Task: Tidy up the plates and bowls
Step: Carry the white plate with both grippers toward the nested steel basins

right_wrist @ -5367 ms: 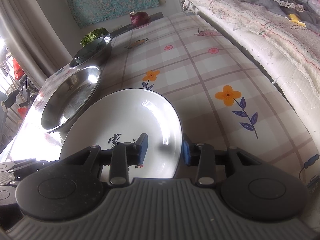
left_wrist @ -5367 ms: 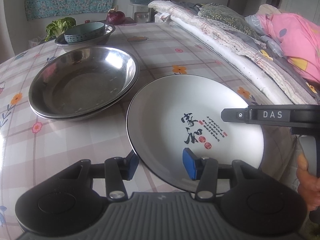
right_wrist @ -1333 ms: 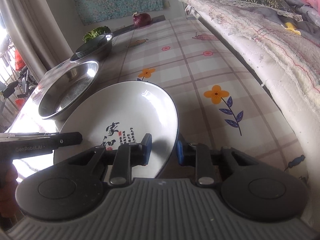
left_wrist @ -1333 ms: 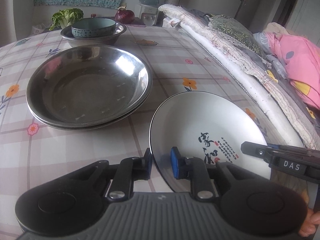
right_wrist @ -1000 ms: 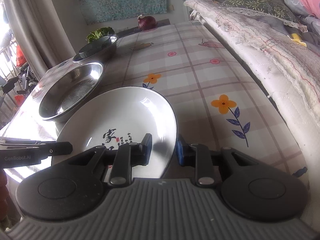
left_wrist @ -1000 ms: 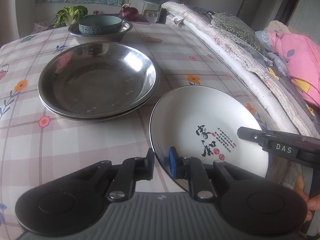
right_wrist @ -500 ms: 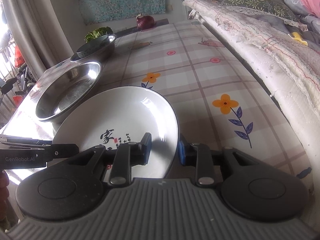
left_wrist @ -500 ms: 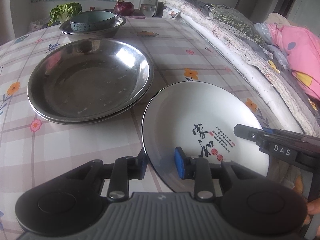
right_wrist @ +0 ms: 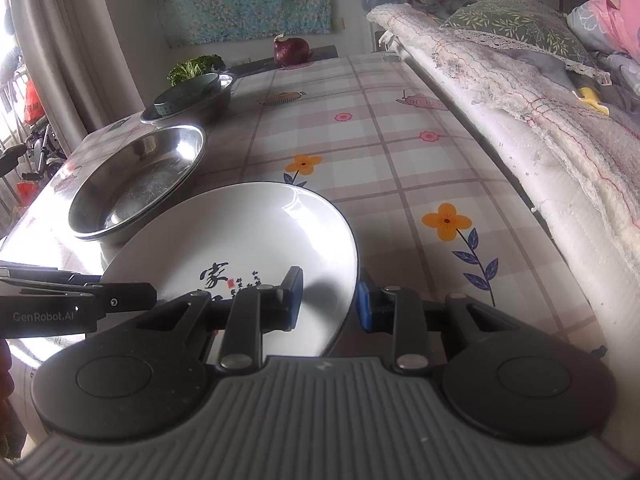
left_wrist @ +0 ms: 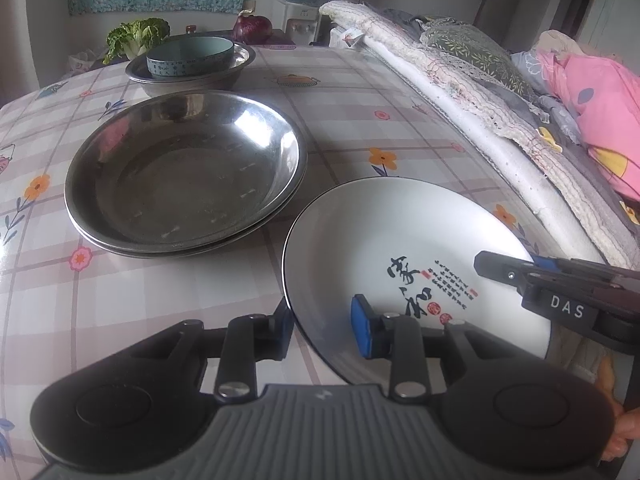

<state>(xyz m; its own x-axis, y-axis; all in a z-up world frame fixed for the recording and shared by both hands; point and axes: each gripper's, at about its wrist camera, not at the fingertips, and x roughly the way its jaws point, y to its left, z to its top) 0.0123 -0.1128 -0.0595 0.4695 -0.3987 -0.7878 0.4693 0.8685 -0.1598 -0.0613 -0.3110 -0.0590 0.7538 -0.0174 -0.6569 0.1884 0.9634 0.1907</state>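
My left gripper [left_wrist: 322,326] straddles the near-left rim of the round white ceramic plate with black calligraphy [left_wrist: 400,240]; its jaws are opening, and the blue pads stand clear of the rim with the plate between them. In the lower centre of the right wrist view, my right gripper [right_wrist: 329,298] sits narrowly parted across the plate's [right_wrist: 240,240] right rim, pads on either side without plainly pressing. The plate lies on the checked, flower-printed tablecloth [left_wrist: 360,100], lower right of the left view. Just beside it, toward the centre left, rest the stacked shallow stainless-steel dishes [left_wrist: 184,172]. Further up the frame a teal ceramic bowl [left_wrist: 190,56] sits inside a steel basin [left_wrist: 240,62], with a leafy green vegetable [left_wrist: 134,36] and a red onion [left_wrist: 252,28] behind. Folded bedding [left_wrist: 480,68] runs along the right edge.
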